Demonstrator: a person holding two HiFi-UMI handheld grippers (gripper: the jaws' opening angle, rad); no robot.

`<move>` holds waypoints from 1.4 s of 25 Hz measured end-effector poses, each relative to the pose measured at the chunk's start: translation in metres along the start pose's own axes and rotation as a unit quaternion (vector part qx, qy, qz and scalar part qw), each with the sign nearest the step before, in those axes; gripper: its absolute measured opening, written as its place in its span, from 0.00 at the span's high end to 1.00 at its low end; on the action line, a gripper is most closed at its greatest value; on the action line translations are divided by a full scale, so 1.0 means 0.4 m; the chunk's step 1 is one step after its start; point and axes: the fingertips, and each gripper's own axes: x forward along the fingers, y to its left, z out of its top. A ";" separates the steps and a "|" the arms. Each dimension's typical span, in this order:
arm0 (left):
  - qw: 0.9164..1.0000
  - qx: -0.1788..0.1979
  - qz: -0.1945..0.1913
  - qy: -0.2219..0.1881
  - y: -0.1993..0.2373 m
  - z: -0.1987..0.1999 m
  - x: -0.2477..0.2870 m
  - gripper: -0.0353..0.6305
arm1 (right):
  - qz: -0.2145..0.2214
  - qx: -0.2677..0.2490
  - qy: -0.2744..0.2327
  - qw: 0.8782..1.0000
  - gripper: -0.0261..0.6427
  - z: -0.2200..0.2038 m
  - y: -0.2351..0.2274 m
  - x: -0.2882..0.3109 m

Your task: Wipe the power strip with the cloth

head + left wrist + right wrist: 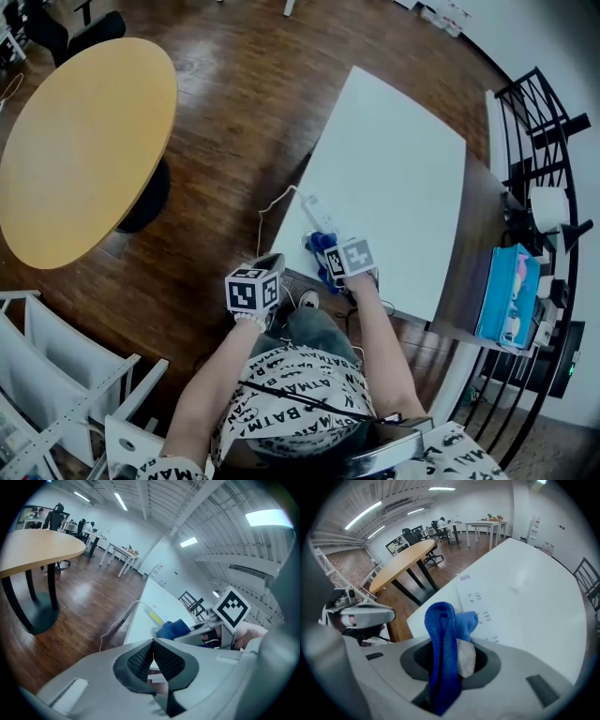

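Note:
A white power strip (317, 217) lies at the near left corner of the white table (403, 169), its cable (265, 211) hanging off the edge. My right gripper (349, 259) is shut on a folded blue cloth (322, 247), which hangs just over the strip's near end. In the right gripper view the cloth (444, 639) sticks up out of the jaws, with the strip (474, 597) just beyond. My left gripper (253, 290) hovers off the table's near edge, left of the right one; its jaws (152, 656) are shut and hold nothing. The left gripper view shows the cloth (173, 629) and the strip (153, 614).
A round wooden table (84, 141) stands to the left on the wood floor. A black metal rack (539, 141) and a blue box (509, 294) are to the right of the white table. White shelving (56, 375) sits at the lower left. The person's legs are below the grippers.

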 end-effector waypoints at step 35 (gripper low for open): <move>0.990 0.058 0.043 -0.122 -0.303 0.085 -0.049 0.97 | 0.021 0.048 -0.285 0.957 0.78 -0.125 -0.193 -0.347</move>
